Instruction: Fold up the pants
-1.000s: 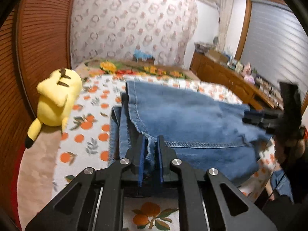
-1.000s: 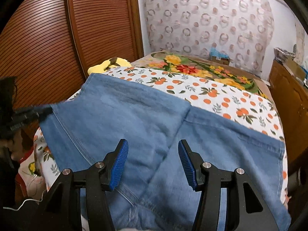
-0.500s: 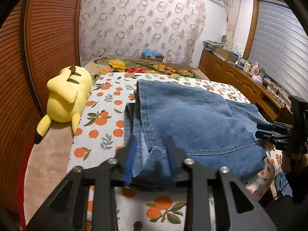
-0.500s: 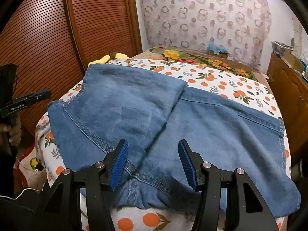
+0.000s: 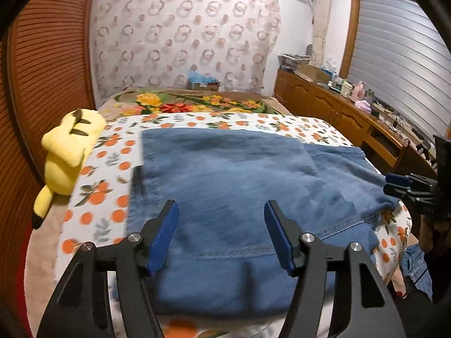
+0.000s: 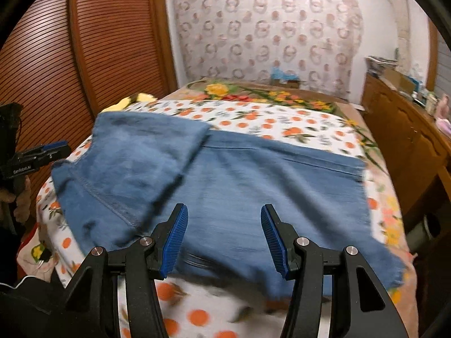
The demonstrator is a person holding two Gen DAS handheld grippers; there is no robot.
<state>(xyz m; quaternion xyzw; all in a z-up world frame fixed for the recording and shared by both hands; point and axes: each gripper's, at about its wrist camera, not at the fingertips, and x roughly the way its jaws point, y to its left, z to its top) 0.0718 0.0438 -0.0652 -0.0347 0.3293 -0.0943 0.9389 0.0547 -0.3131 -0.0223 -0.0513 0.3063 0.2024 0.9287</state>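
The blue pants point(image 5: 231, 186) lie flat on the bed point(image 5: 112, 186), folded over once, so they stay neat. The left gripper point(image 5: 221, 233) has just been opening and holds nothing. The right gripper point(image 6: 222, 239) is wide too, above the pants, ready for another fold.

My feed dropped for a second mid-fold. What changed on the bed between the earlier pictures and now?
The left tool let go of the jeans: a second ago it was shut on the denim's near edge; its jaws have just been opening and now stand apart over the cloth, clear of it. Both tools pulled back toward the bed's near edge. The right tool stayed open and empty. The jeans lie folded on the orange-print sheet; the yellow plush toy is unmoved.
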